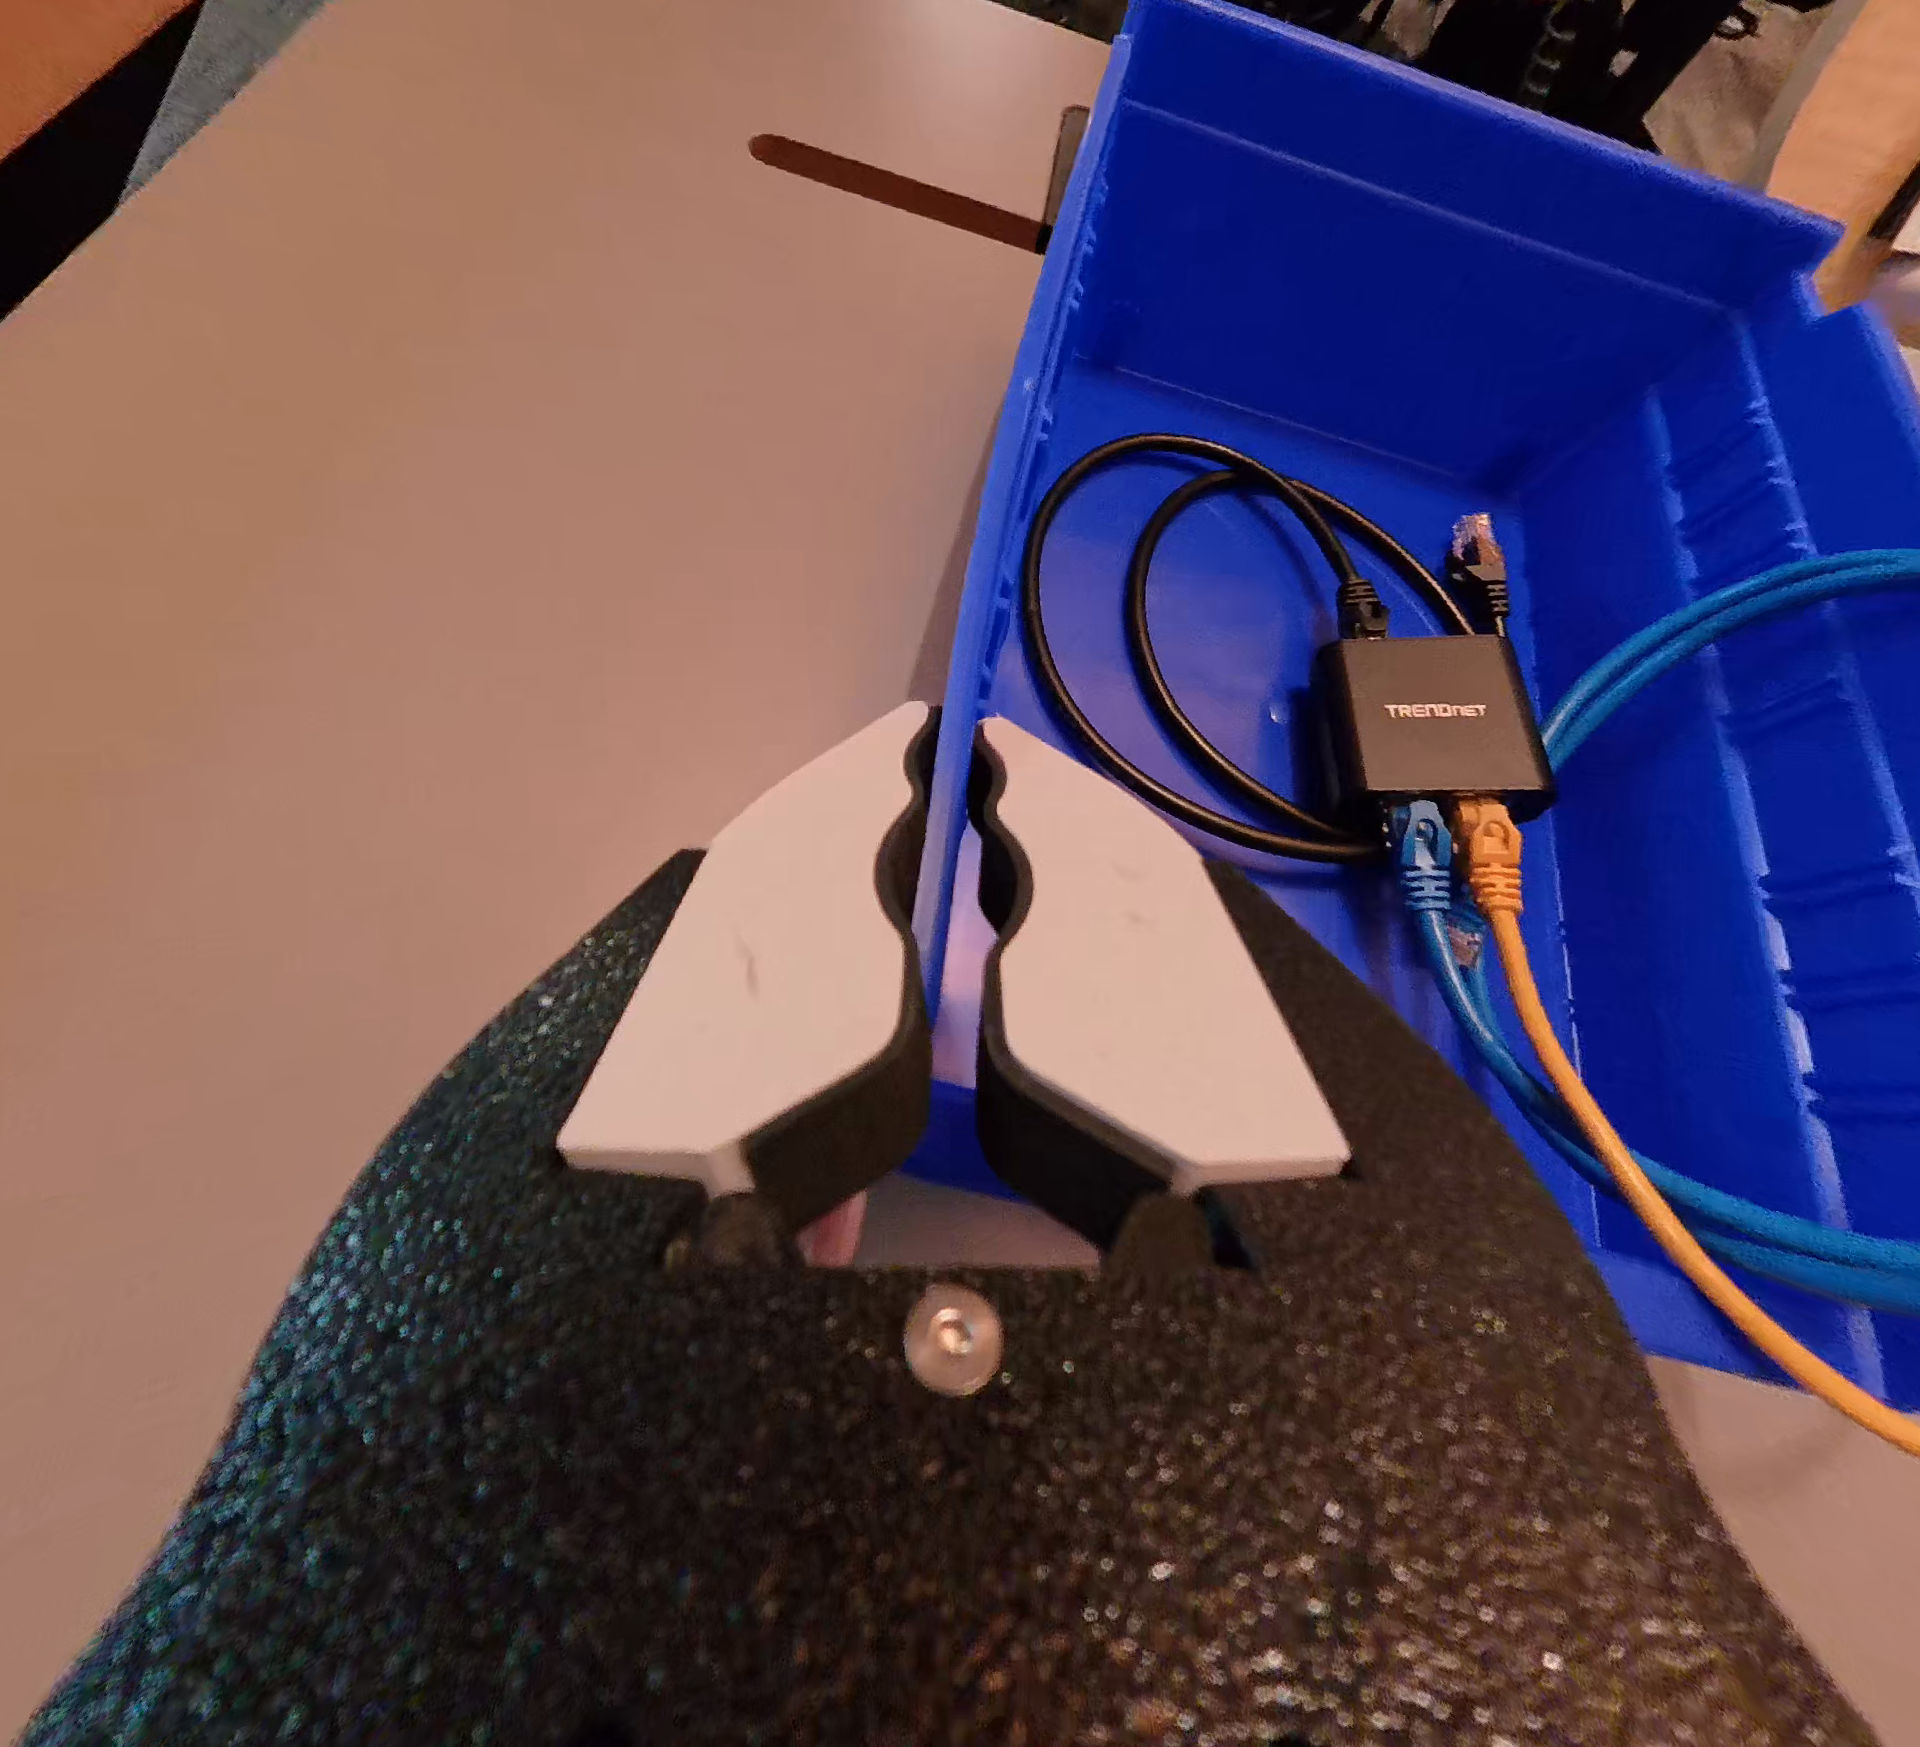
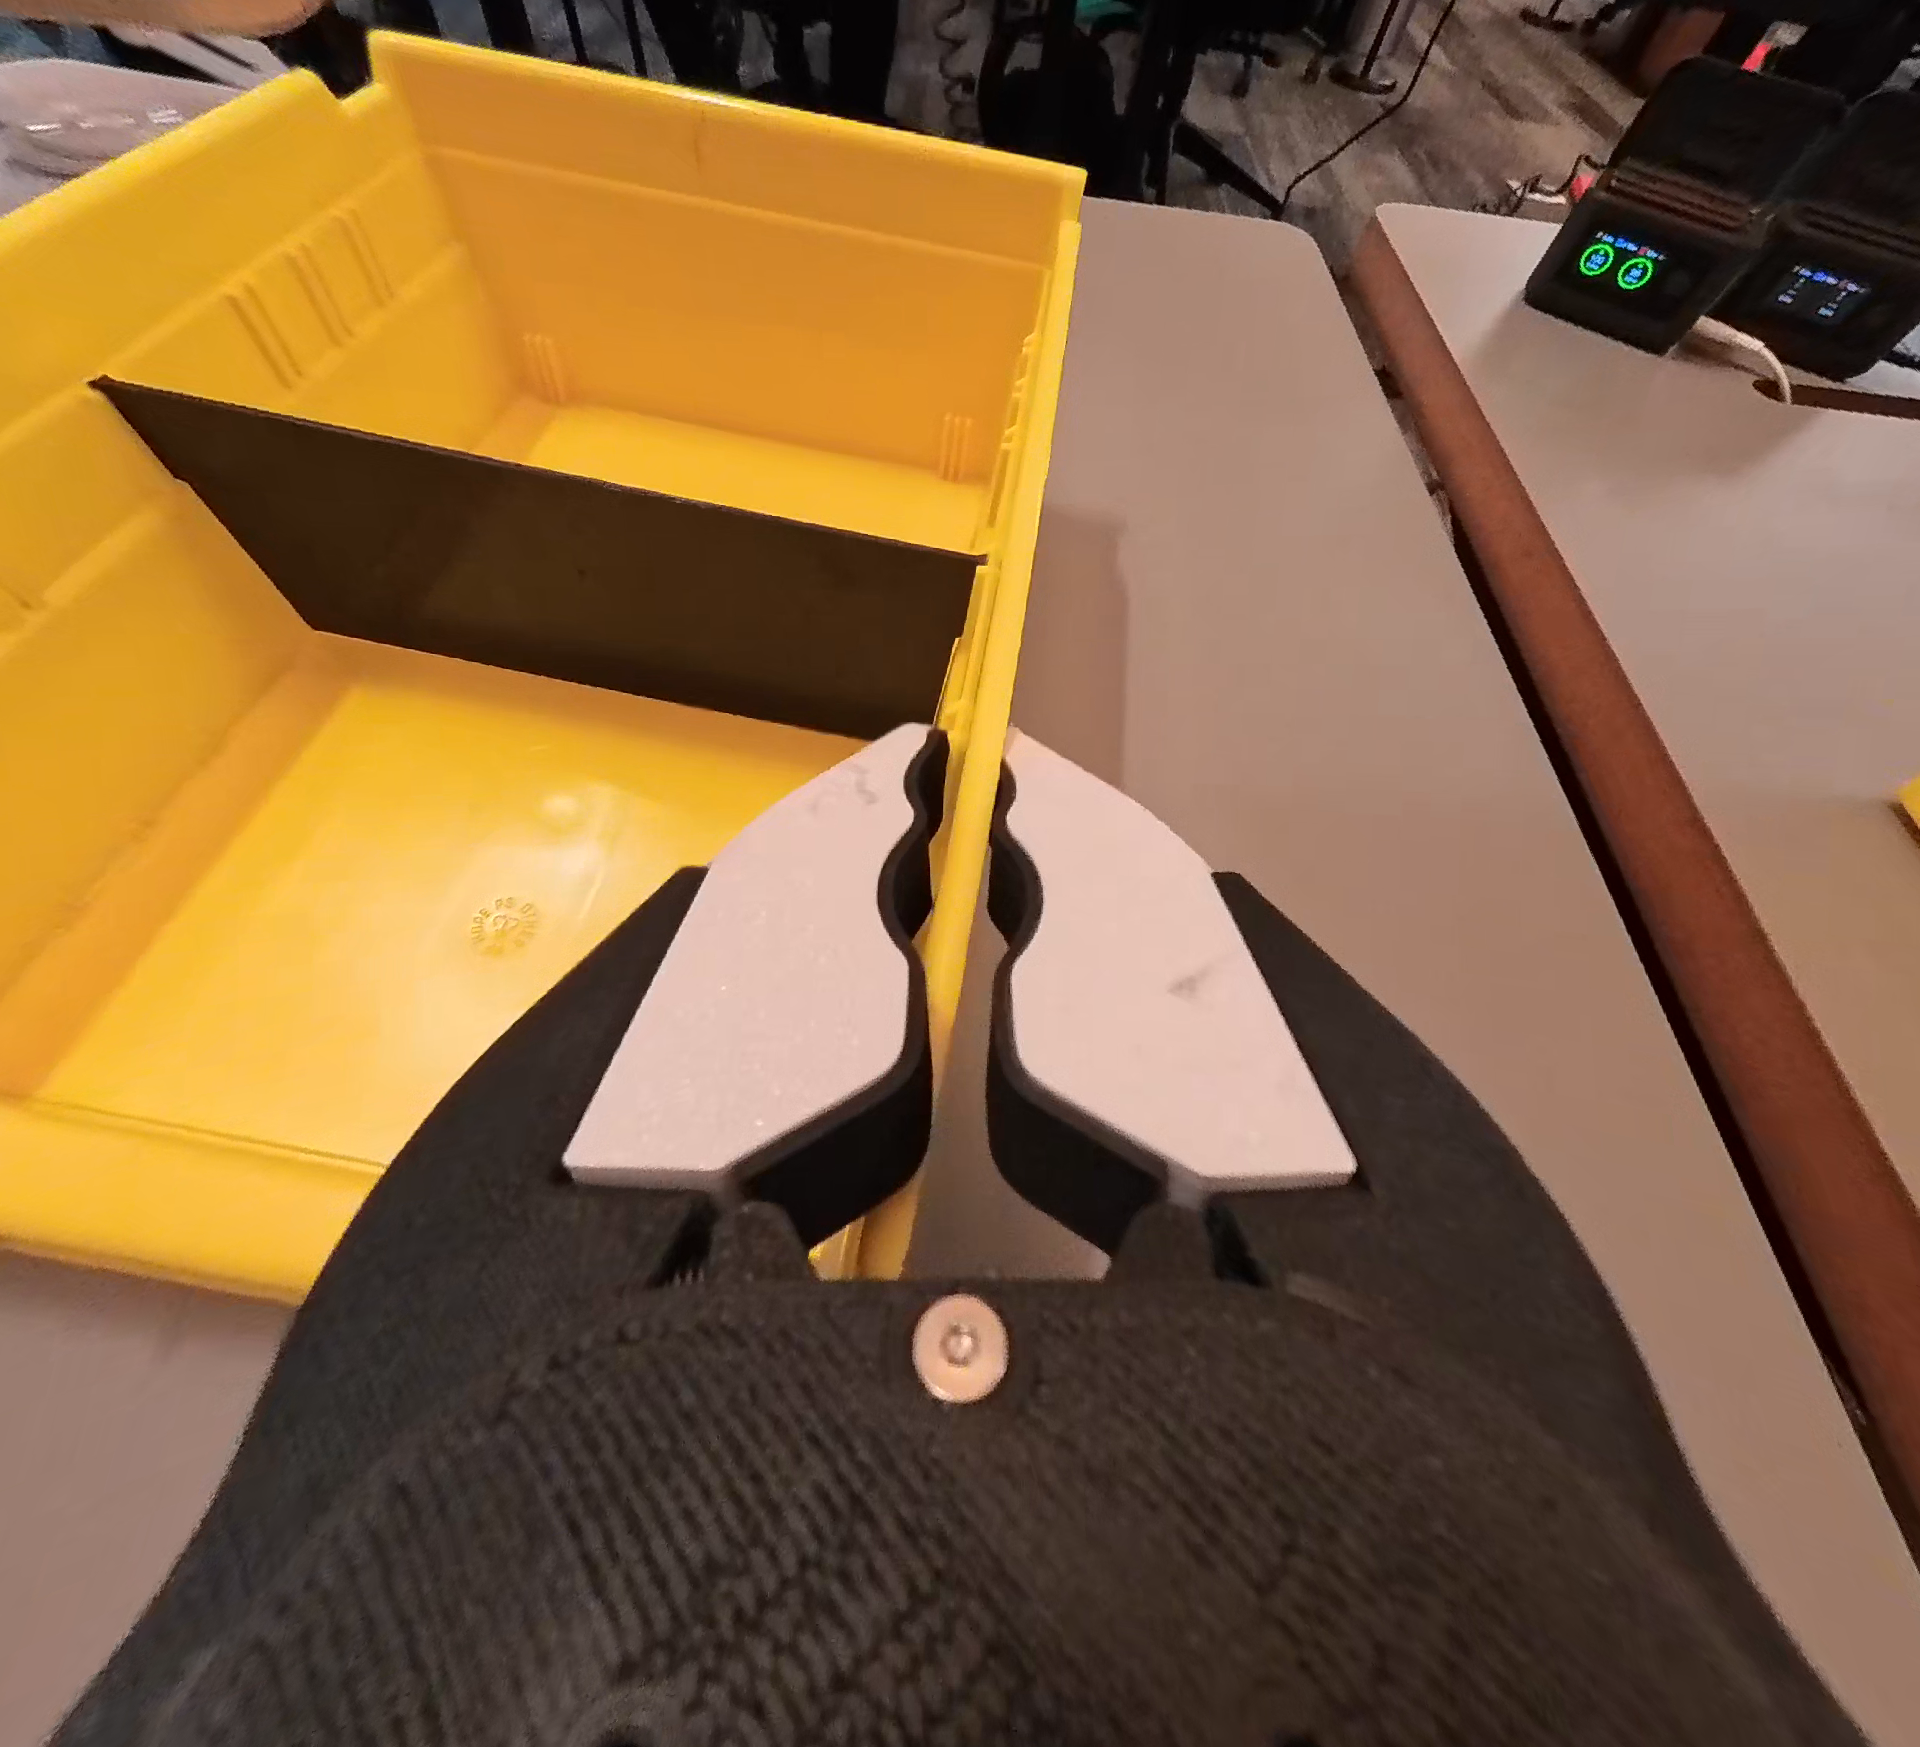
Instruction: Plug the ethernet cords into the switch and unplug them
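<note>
A small black switch point(image 1: 1434, 710) lies in a blue bin point(image 1: 1351, 243). A blue cord point(image 1: 1418, 850) and an orange cord point(image 1: 1491, 856) are plugged into its near side and trail out to the right. A looped black cord point(image 1: 1091, 710) has one end at the switch's far side and its other plug point(image 1: 1481, 554) lying loose. My left gripper point(image 1: 954, 731) is shut on the blue bin's left wall. My right gripper point(image 2: 977, 747) is shut on the right wall of a yellow bin point(image 2: 727, 170) that has a black divider point(image 2: 582, 575).
The bins stand on a grey table point(image 1: 468, 450) with a dark slot point(image 1: 894, 191) near the blue bin. A second table point(image 2: 1662, 606) to the right holds black devices with lit screens point(image 2: 1662, 243). Chairs and table legs stand beyond.
</note>
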`<move>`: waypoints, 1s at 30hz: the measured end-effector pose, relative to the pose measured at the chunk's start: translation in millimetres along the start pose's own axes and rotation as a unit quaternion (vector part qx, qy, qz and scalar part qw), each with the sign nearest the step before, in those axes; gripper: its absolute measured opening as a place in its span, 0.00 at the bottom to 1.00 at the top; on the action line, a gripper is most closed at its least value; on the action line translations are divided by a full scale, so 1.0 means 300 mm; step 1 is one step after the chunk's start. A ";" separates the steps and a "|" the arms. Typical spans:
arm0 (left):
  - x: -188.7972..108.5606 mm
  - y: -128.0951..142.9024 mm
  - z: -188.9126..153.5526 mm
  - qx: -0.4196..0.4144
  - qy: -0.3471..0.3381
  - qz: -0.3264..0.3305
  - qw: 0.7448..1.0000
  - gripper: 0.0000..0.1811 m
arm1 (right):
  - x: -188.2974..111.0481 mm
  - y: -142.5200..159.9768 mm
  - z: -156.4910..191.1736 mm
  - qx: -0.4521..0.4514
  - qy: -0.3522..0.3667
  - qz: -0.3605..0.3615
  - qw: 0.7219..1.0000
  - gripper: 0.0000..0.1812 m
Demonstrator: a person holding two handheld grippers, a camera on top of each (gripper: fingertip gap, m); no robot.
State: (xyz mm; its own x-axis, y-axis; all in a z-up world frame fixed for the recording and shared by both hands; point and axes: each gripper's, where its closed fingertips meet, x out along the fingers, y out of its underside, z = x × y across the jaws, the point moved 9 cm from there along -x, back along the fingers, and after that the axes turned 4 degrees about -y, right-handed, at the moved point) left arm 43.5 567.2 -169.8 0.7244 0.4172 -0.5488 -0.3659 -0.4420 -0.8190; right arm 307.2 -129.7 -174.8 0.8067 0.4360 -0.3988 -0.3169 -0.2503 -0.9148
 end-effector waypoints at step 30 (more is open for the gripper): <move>-0.174 -0.153 -0.076 0.056 0.084 -0.021 0.995 0.23 | -0.100 -0.200 0.041 -0.007 -0.016 -0.112 0.994 0.52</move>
State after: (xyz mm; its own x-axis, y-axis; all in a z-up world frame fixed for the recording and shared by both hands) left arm 35.8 547.4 -99.7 0.8238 0.2912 -0.4863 -0.3896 -0.3322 -0.8590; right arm 295.9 -117.3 -108.6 0.8395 0.5102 -0.1867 -0.1239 -0.1547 -0.9802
